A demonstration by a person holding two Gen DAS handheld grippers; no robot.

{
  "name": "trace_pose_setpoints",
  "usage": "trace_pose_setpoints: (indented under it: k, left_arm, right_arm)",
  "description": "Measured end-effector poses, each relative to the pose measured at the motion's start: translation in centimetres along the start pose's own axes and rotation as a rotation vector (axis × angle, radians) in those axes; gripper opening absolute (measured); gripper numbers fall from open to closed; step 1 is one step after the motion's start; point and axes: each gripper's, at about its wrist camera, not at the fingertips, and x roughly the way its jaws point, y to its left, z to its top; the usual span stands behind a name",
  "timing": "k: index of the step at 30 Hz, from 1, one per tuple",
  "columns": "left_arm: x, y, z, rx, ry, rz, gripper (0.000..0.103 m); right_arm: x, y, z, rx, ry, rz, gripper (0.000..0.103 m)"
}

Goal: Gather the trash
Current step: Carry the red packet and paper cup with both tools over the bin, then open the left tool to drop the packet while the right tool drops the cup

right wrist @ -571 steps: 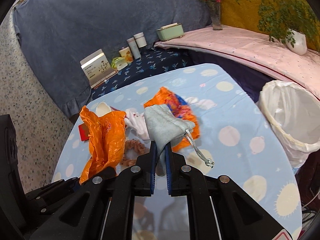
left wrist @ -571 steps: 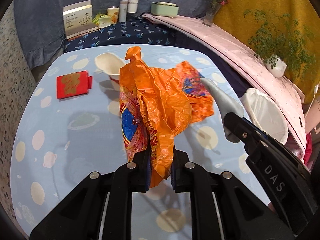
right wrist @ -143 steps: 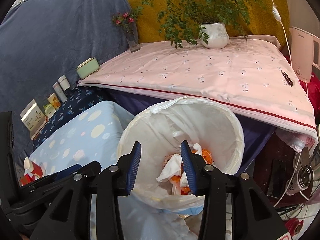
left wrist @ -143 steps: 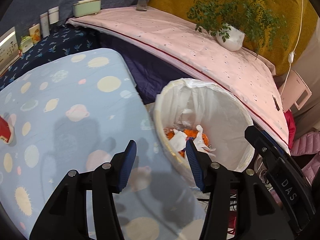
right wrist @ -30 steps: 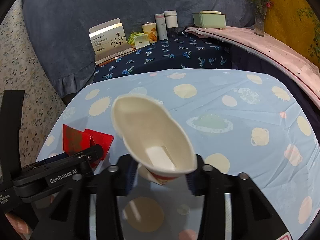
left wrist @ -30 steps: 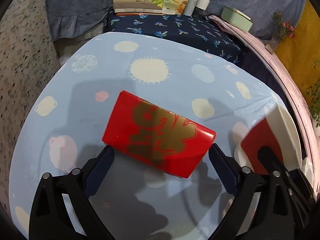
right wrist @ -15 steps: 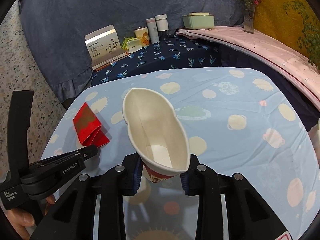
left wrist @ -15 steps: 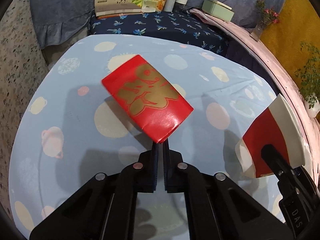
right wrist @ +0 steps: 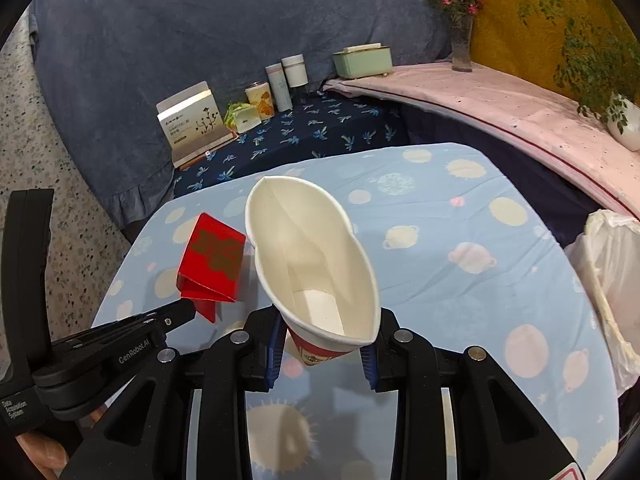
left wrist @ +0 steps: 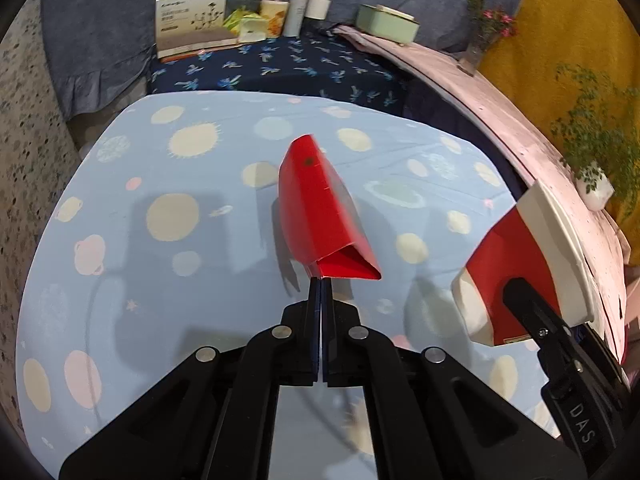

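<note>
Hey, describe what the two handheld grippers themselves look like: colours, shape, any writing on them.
Both are matte black plastic with angular, ribbed finger arms, round silver screw heads at the joints, and blue pads lining the fingers. The left gripper has white "GenRobot.AI" lettering along its side and a small "Data Acquisition System" label on its body. The right gripper has white "DAS" lettering. No cables or sleeves show.

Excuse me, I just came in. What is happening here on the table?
A person is clearing trash with a hand-held gripper in each hand. The left hand-held gripper is shut on the edge of a red paper packet, held above the blue tablecloth. The right hand-held gripper squeezes a paper cup, flattened to an oval. The white-lined trash bin stands at the table's right edge, and neither item is over it yet.
</note>
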Motion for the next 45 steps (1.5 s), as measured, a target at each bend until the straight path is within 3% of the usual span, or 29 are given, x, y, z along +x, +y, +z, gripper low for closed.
trace_pose_setpoints:
  k: [13, 31, 36, 45]
  left_arm:
    - [-1.4, -9.4, -1.9, 0.091, 0.023, -0.100, 0.000]
    - [0.5, -28.8, -5.3, 0.337, 0.083, -0.234, 0.000]
    - [1.8, -32.6, -6.1, 0.373, 0.117, -0.270, 0.000]
    - [4.0, -36.6, -7.4, 0.433, 0.158, -0.308, 0.000]
  right_arm:
    - [-5.6, -8.4, -0.3, 0.114, -0.077, -0.063, 0.030]
    - [-12.0, -25.0, -2.4, 0.322, -0.154, -0.242, 0.030]
    - [-12.8, -29.1, -3.2, 0.373, -0.157, -0.291, 0.030]
    - [-12.3, -32.8, -4.2, 0.425, -0.142, -0.333, 0.030]
